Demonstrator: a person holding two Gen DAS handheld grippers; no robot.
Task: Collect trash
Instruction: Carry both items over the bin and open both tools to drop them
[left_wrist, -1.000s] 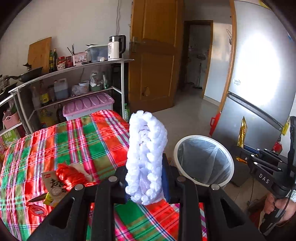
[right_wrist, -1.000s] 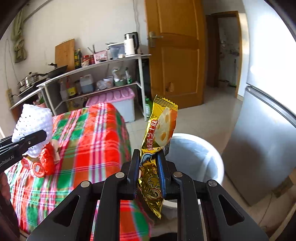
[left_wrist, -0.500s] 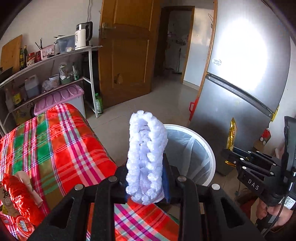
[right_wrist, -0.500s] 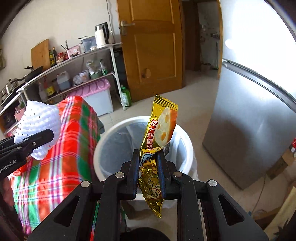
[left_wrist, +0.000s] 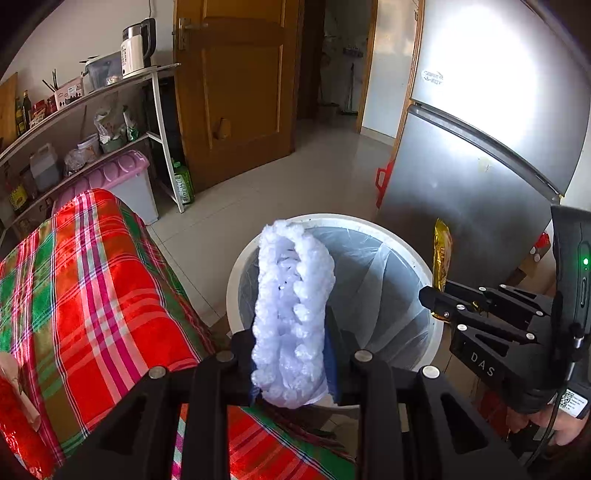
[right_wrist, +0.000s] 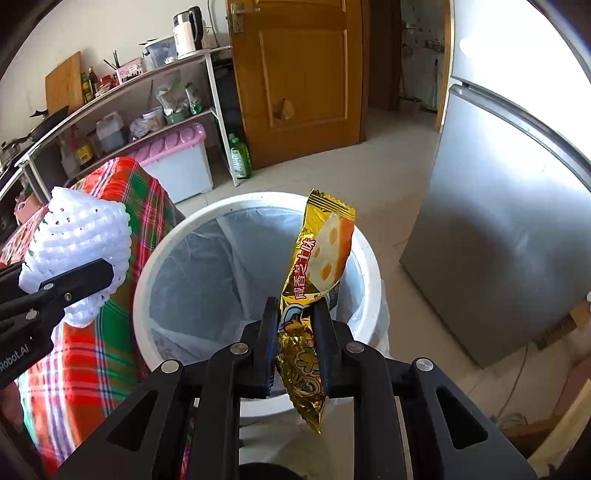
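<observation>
My left gripper (left_wrist: 291, 354) is shut on a white foam fruit net (left_wrist: 291, 314) and holds it upright at the near rim of the white trash bin (left_wrist: 236, 266), which has a clear liner. The net also shows in the right wrist view (right_wrist: 77, 240), left of the bin (right_wrist: 147, 258). My right gripper (right_wrist: 295, 332) is shut on a gold snack wrapper (right_wrist: 317, 266), held upright over the bin's near right rim. The right gripper (left_wrist: 436, 299) and the wrapper (left_wrist: 441, 254) show at the bin's right side in the left wrist view.
A table under a red and green plaid cloth (left_wrist: 92, 295) stands left of the bin, with red wrappers (left_wrist: 14, 413) at its near edge. A silver fridge (left_wrist: 480, 166) stands right of the bin. A shelf rack (right_wrist: 147, 92), a pink-lidded box (right_wrist: 173, 147) and a wooden door (right_wrist: 295, 74) lie beyond.
Both grippers have moved right from over the table to the trash bin, each still holding its item. The bin now sits directly below the net and the wrapper.
</observation>
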